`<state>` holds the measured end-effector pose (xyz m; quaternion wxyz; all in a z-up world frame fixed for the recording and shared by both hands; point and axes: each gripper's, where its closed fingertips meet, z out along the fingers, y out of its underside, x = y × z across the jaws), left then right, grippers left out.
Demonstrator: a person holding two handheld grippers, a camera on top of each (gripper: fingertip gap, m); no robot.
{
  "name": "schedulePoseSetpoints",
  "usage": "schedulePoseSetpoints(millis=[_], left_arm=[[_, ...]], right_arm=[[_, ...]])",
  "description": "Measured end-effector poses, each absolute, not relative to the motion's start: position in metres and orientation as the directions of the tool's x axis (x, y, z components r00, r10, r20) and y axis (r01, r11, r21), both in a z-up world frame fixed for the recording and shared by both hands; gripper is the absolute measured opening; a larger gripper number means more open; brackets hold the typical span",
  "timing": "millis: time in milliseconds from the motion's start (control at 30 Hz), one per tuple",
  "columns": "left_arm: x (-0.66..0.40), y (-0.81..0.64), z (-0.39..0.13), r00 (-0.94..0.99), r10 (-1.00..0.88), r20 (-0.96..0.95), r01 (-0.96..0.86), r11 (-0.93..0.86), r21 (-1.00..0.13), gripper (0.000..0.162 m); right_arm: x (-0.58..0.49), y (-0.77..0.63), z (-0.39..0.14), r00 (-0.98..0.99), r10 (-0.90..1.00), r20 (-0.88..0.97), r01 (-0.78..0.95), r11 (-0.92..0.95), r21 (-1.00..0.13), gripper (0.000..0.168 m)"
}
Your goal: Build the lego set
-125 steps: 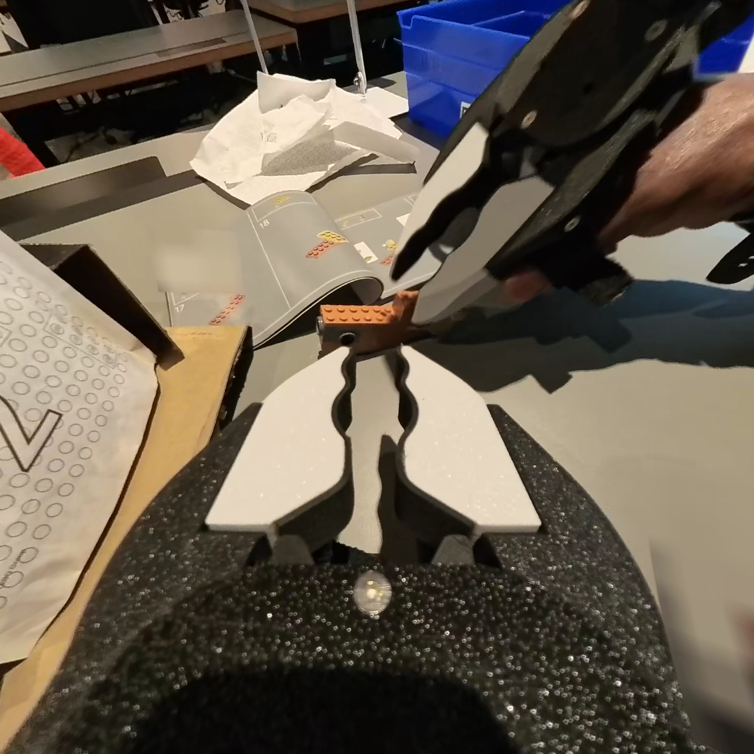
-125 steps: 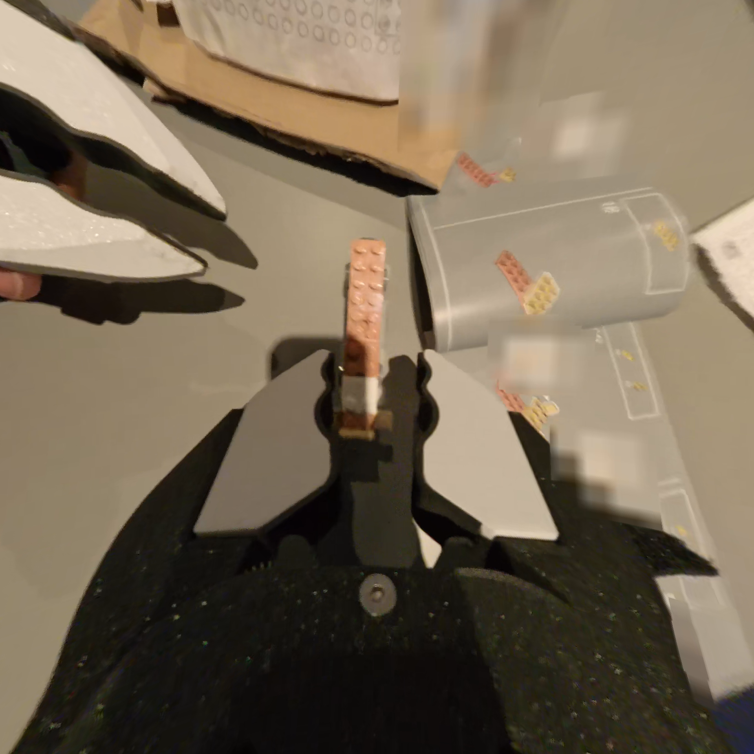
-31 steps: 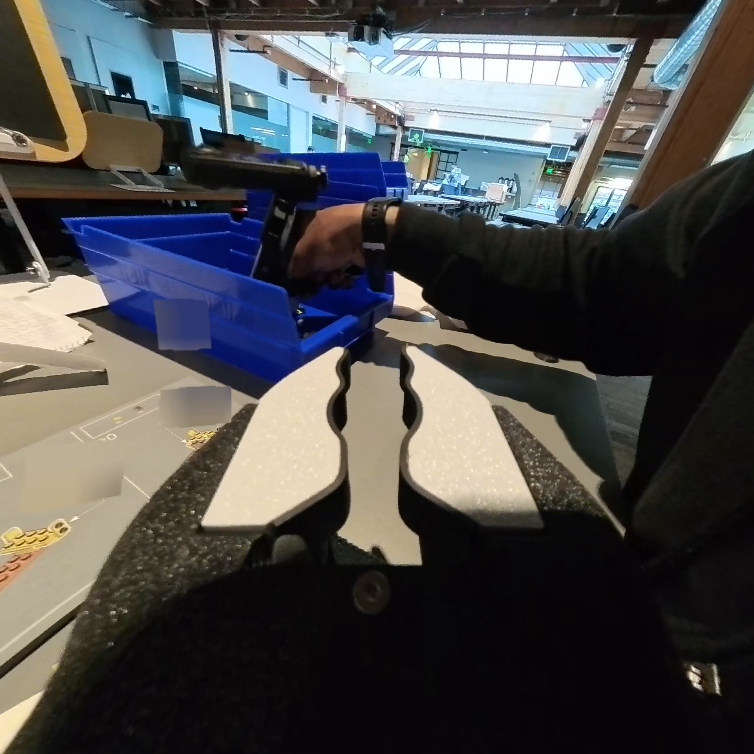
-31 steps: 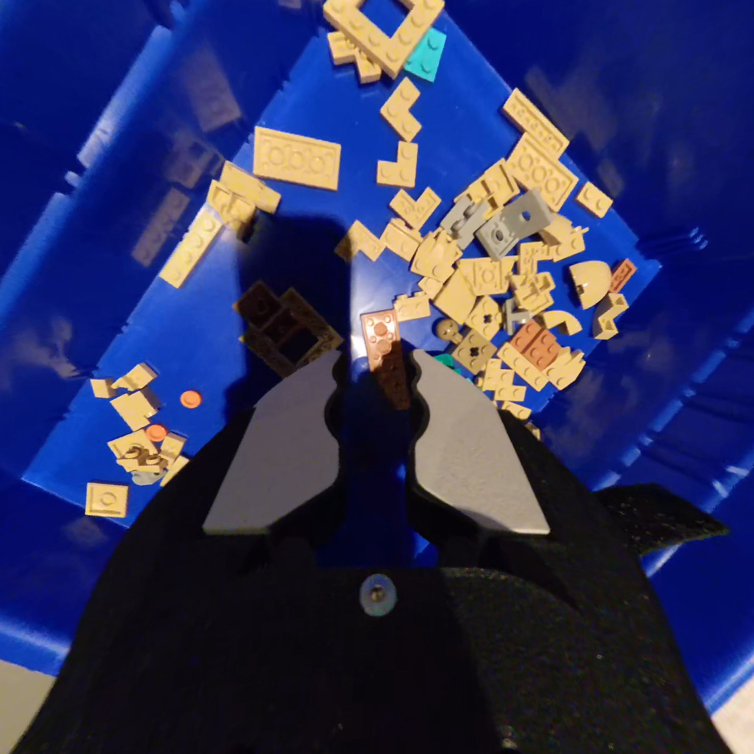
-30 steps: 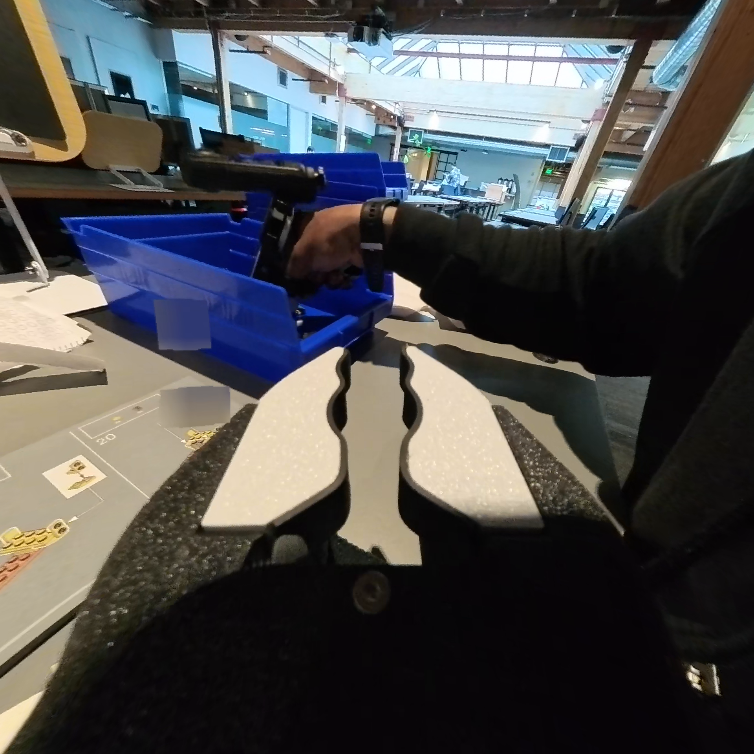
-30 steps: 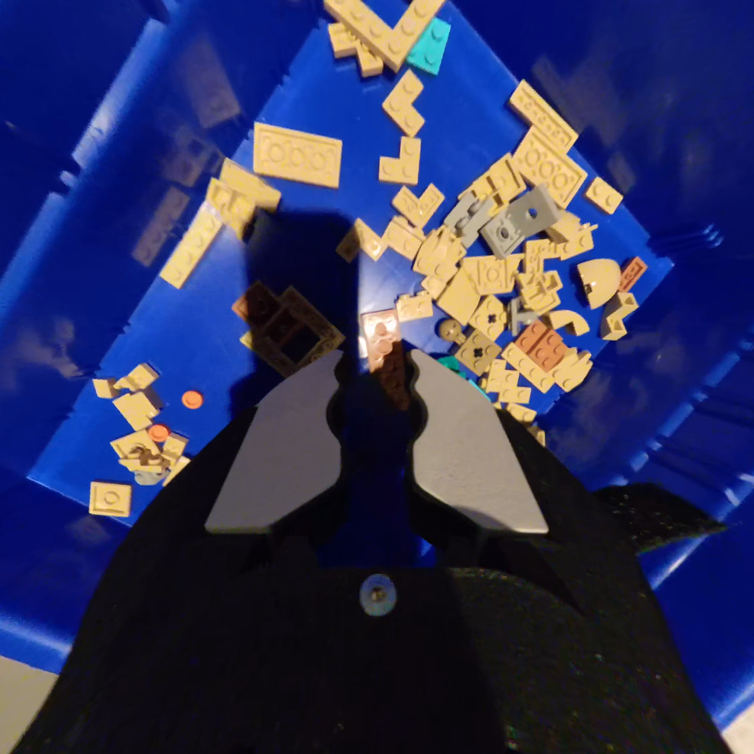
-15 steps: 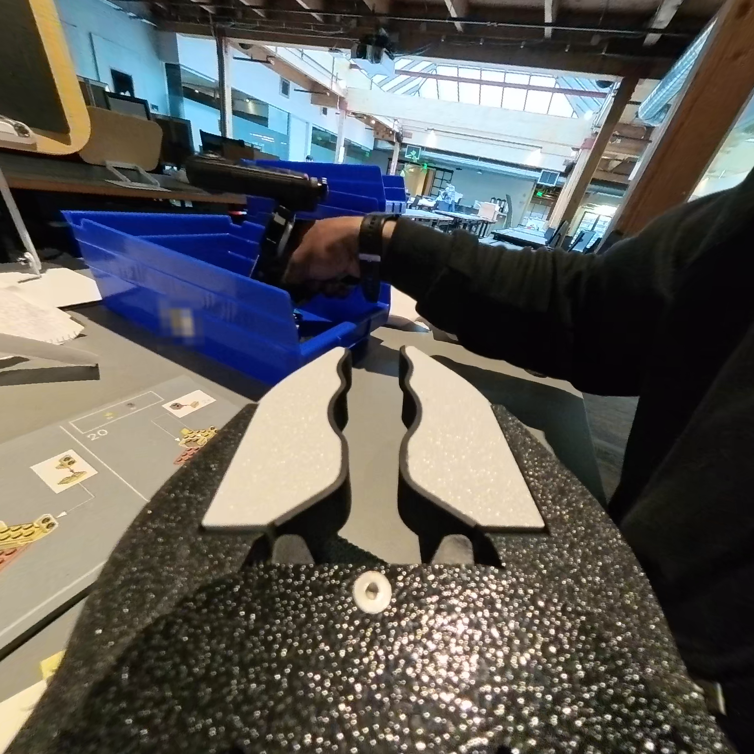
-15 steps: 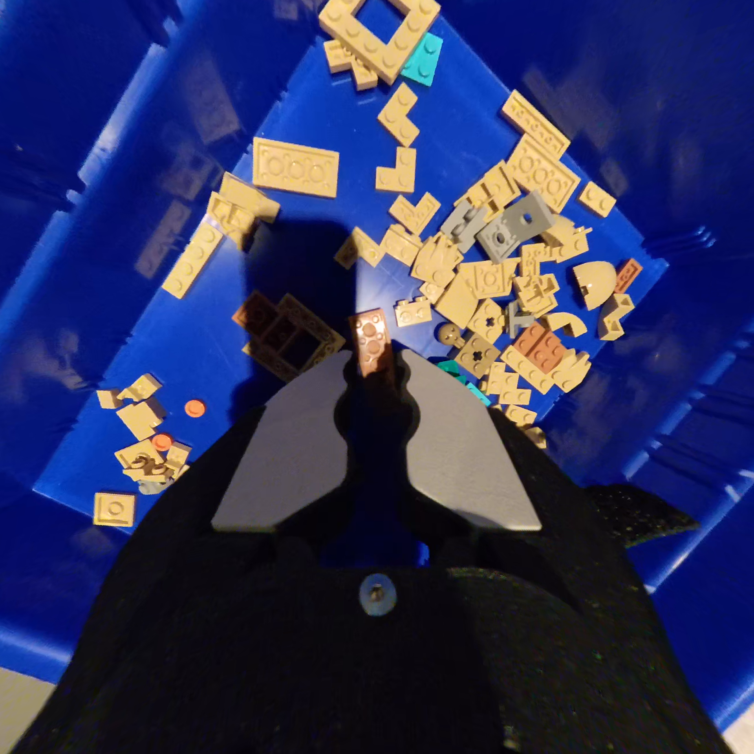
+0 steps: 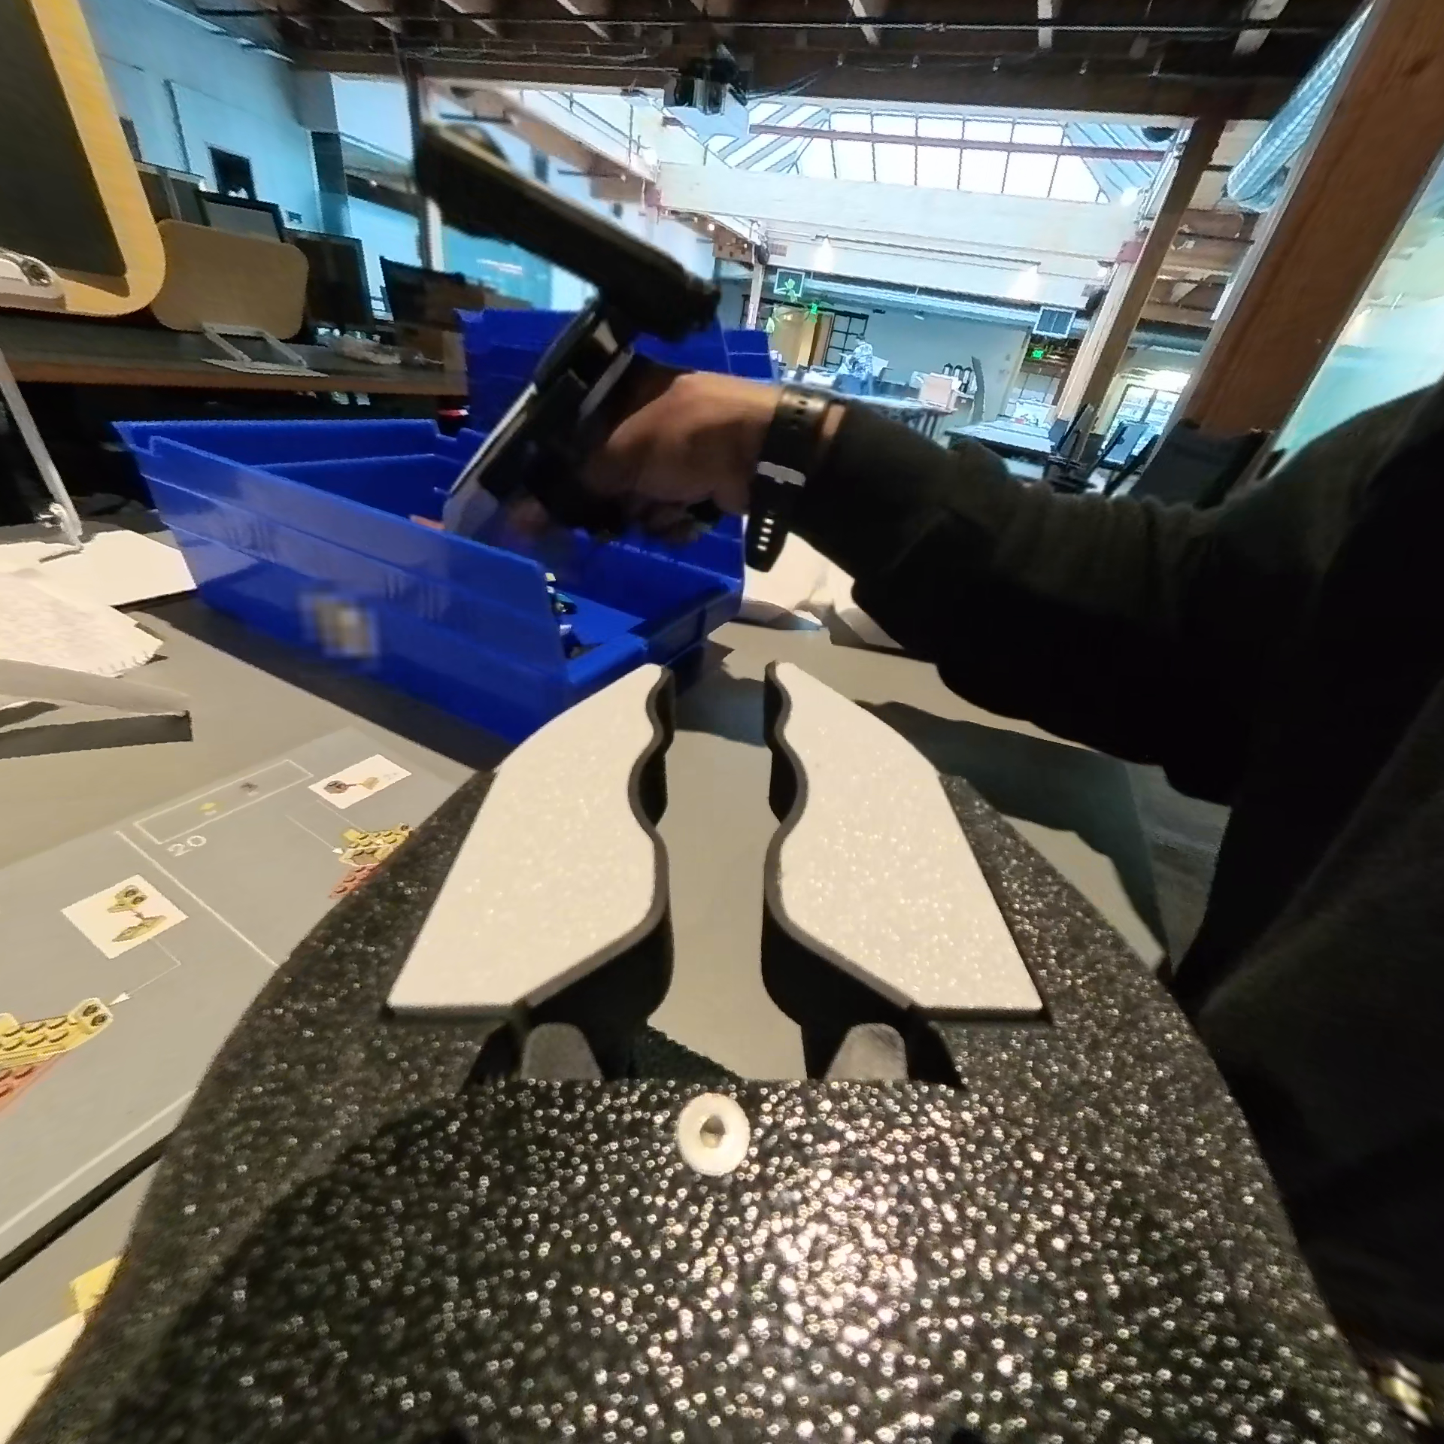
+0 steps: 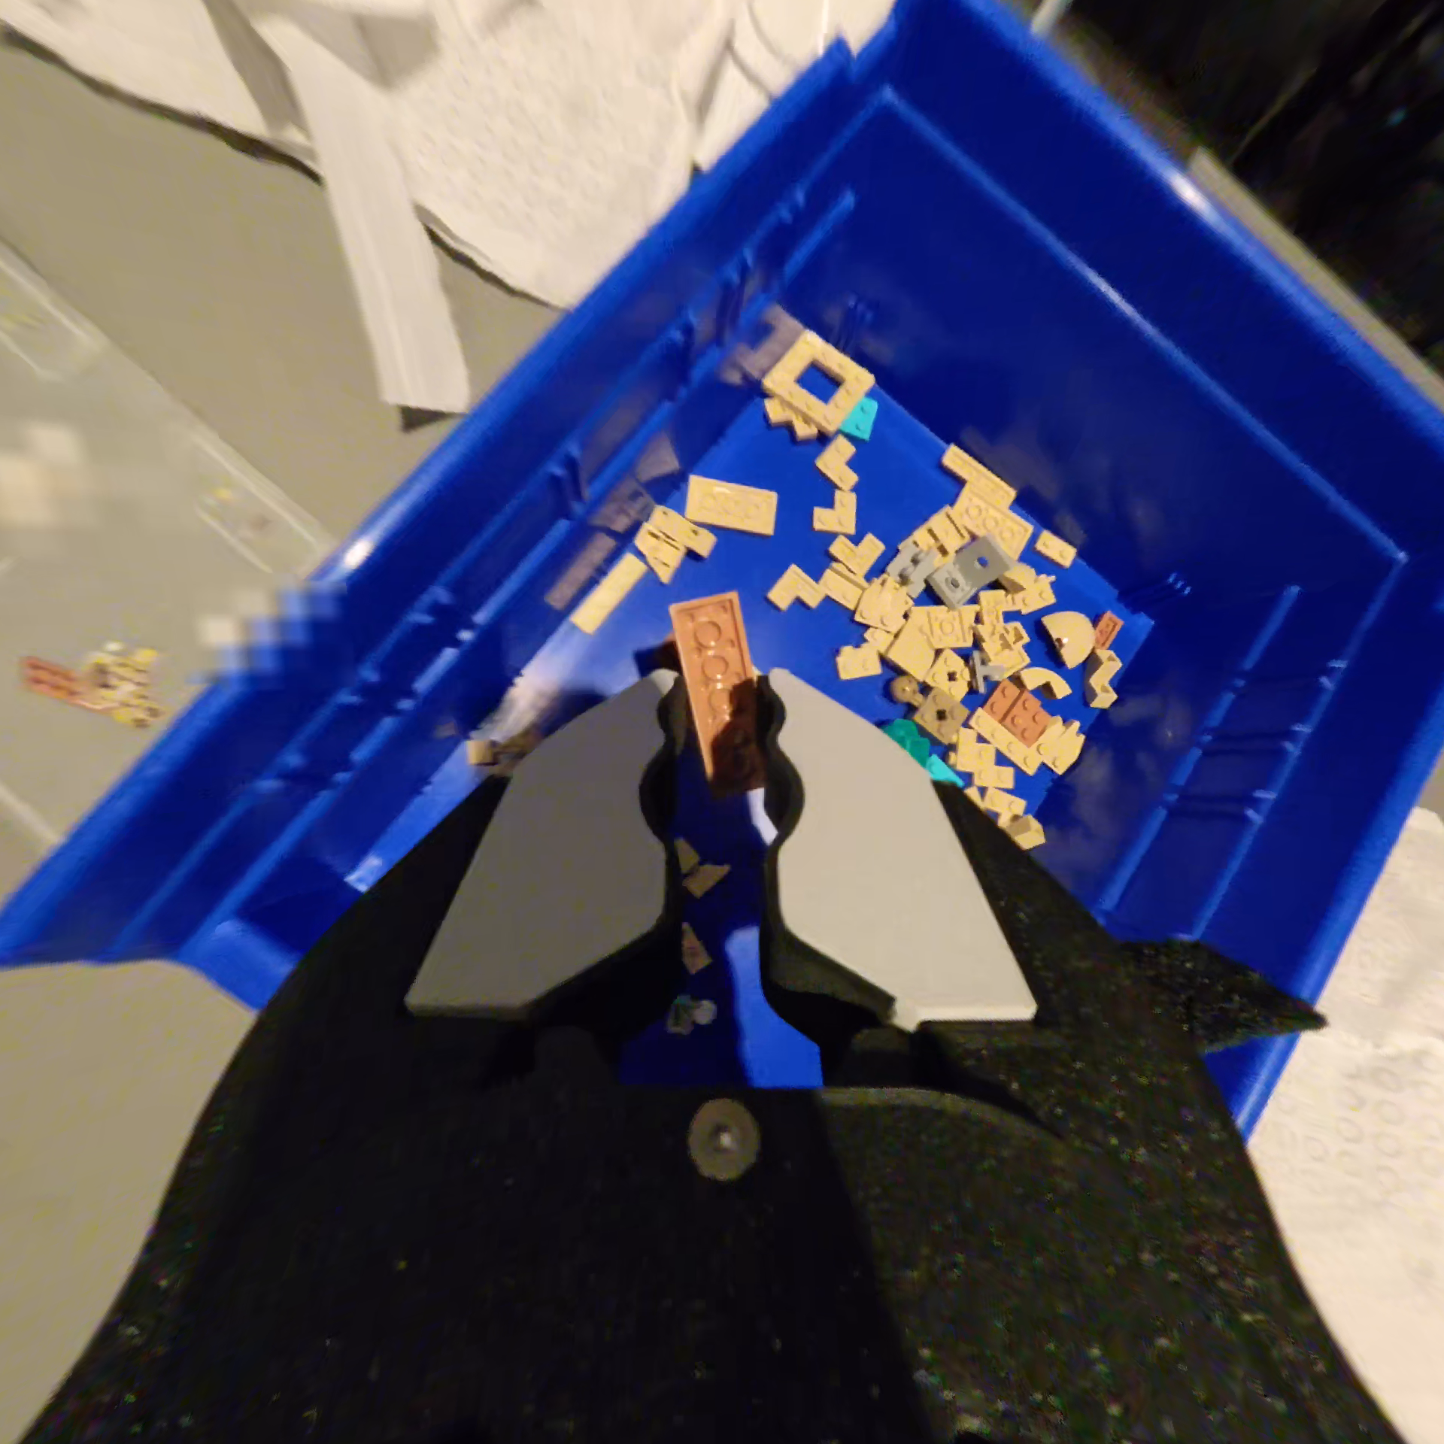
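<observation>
My right gripper [image 10: 719,688] is shut on a long brown Lego plate [image 10: 715,672] and holds it above the blue bin [image 10: 437,750]. The bin floor holds several loose tan, grey, teal and brown pieces [image 10: 945,625]. In the left wrist view the right gripper [image 9: 477,500] tilts up over the blue bin [image 9: 437,578], held by a hand in a black sleeve. My left gripper [image 9: 719,688] is open and empty above the grey table, near the bin's front corner. A small partly built tan and brown model [image 10: 101,688] lies on the instruction sheet left of the bin.
A grey instruction sheet [image 9: 156,898] with printed build steps lies on the table at left. White paper towels [image 10: 547,141] lie beyond the bin and to its right [image 10: 1344,1172]. More blue bins [image 9: 547,344] stand behind. The person's black-sleeved arm [image 9: 1094,594] crosses the right side. The left gripper's tips are roughly 25 cm from the right gripper's.
The right gripper closed on the brown plate and lifted it up out of the bin, tilting upward. The left gripper has stayed open in about the same place.
</observation>
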<state>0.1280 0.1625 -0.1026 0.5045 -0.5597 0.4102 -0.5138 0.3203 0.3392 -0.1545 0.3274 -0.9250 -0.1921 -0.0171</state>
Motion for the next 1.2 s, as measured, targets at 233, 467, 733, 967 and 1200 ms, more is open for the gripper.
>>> schedulePoseSetpoints(millis=[233,467,733,967,1200], left_arm=[[0.129,0.162,-0.103,0.140,-0.977,0.161,0.057,-0.155,-0.986,0.021],[0.126,0.168,-0.102,0.170,-0.973,0.158,0.068,-0.149,-0.987,0.021],[0.105,0.179,-0.096,0.254,-0.959,0.122,0.115,-0.095,-0.989,0.021],[0.073,0.175,-0.095,0.301,-0.945,0.127,0.179,-0.075,-0.981,0.022],[0.060,0.167,-0.098,0.239,-0.952,0.189,0.163,-0.152,-0.975,0.026]], right_arm=[[0.274,0.298,-0.099,0.912,0.404,0.068,0.279,-0.491,-0.825,0.017],[0.198,0.239,-0.083,0.825,0.560,-0.073,0.163,-0.360,-0.919,0.017],[0.130,0.214,-0.079,0.612,0.693,-0.381,-0.173,-0.352,-0.920,0.017],[0.093,0.199,-0.083,0.355,0.761,-0.543,-0.407,-0.397,-0.823,0.017],[0.071,0.187,-0.080,0.234,0.806,-0.543,-0.462,-0.400,-0.792,0.017]])
